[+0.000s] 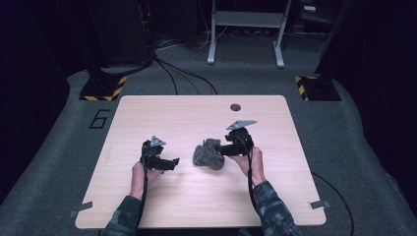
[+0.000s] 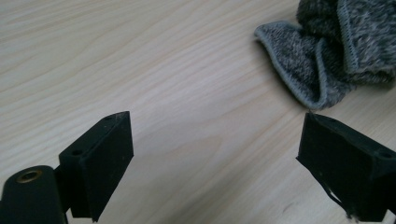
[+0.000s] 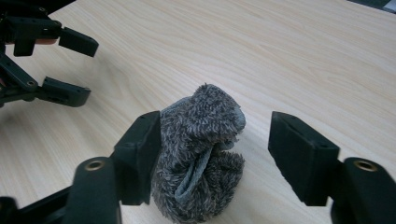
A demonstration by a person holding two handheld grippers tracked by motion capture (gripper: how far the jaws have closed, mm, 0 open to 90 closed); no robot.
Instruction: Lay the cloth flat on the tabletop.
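Observation:
A crumpled grey fuzzy sock [image 1: 209,154] lies bunched near the middle of the light wooden table [image 1: 196,113]. My right gripper [image 1: 222,150] reaches it from the right. In the right gripper view the sock [image 3: 201,154] stands between the jaws of that gripper [image 3: 215,116]: one jaw touches the fabric, the other stands clear of it, so it is open. My left gripper [image 1: 173,162] hovers open and empty to the left of the sock. In the left gripper view its jaws [image 2: 217,119] frame bare wood, with the sock [image 2: 327,51] at upper right. The left gripper [image 3: 88,72] appears at the upper left of the right gripper view.
A dark round hole [image 1: 235,107] sits near the table's far edge. Tape strips [image 1: 81,209] [image 1: 319,204] mark the front corners. Beyond the table, cables cross the grey floor between two striped bases [image 1: 103,88] [image 1: 317,86] and a grey frame [image 1: 246,29].

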